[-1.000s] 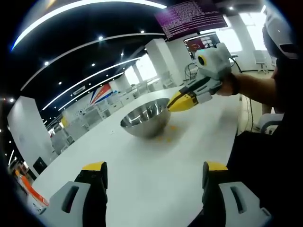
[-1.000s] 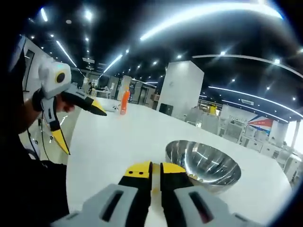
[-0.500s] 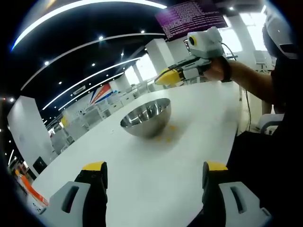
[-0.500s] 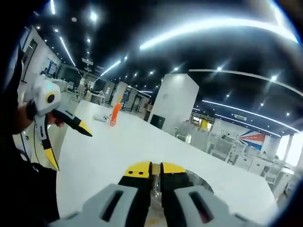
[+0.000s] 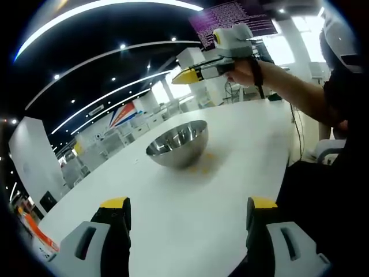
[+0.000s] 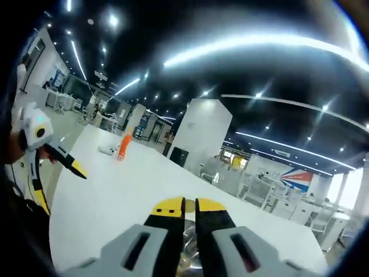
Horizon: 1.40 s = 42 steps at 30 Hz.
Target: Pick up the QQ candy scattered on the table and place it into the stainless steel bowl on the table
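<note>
**With both grippers up off the table, bowl sits ahead of the left one**

While the left gripper (image 5: 184, 210) hangs low over the white table (image 5: 242, 150), its jaws stand wide apart with nothing between them. Steel bowl (image 5: 177, 143) is straight ahead of those jaws, upright, mouth facing up. Round, so no long axis to call. A few orange-yellow candy bits (image 5: 202, 167) lie on the table on the near side of the bowl, at its foot; too small to tell which way any piece points.

Right gripper (image 5: 185, 75) is above and beyond the bowl, held in a hand (image 5: 245, 66), tips pointing left across the left gripper view. In the right gripper view its yellow tips (image 6: 184, 206) are closed almost together; can't tell if anything is pinched. A sliver of bowl rim shows just under the jaws. Left gripper also appears far left there (image 6: 60, 184), jaws spread. An orange bottle (image 6: 123, 146) stands farther out on the table.
</note>
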Available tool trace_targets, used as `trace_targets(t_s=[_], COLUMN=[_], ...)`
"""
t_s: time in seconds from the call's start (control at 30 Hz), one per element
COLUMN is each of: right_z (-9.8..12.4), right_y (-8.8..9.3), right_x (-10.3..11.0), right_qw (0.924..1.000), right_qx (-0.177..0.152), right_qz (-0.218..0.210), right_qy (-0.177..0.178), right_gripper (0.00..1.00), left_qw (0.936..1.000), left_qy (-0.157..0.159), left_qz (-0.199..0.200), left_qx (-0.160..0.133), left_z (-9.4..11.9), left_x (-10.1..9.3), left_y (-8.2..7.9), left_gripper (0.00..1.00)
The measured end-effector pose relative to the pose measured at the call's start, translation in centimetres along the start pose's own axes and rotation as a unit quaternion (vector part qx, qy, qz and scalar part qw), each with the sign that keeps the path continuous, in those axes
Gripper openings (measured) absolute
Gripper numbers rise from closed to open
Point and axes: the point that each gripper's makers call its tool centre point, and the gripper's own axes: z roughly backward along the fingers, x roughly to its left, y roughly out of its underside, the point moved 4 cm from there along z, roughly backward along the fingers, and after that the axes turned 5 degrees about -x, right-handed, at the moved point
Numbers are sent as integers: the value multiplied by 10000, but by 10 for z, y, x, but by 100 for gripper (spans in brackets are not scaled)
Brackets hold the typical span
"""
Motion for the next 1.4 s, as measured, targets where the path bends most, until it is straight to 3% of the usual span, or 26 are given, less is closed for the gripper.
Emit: trace_targets(t_s=[0.13,0.37,0.53,0.97,1.1,1.2,1.4], right_z=[-12,-23,-24,-25,-27,-25,-23], right_y=[37,97,119,124,114,117,119], right_x=[-10,-9,-9,-8,-12,-14,-11], right_qw=[9991,9948,9918,9909,9956,9955,9951], right_qx=[357,923,1162,1227,744,849,901], right_qz=[-214,-431,-523,-533,-529,-317,-336], right_qy=[91,98,115,125,216,276,225], right_gripper=[7,7,7,9,32,28,29], left_qw=[10000,10000,10000,10000,10000,10000,10000], left_qy=[-21,-27,-14,-8,-4,-12,-21], left_qz=[9,17,17,10,9,-5,-10], left_qx=[18,54,45,64,62,77,57], left_z=[1,2,1,0,1,1,2], left_x=[1,1,2,3,3,3,4], left_y=[1,4,4,5,4,5,4], left_gripper=[83,83,83,83,83,83,83])
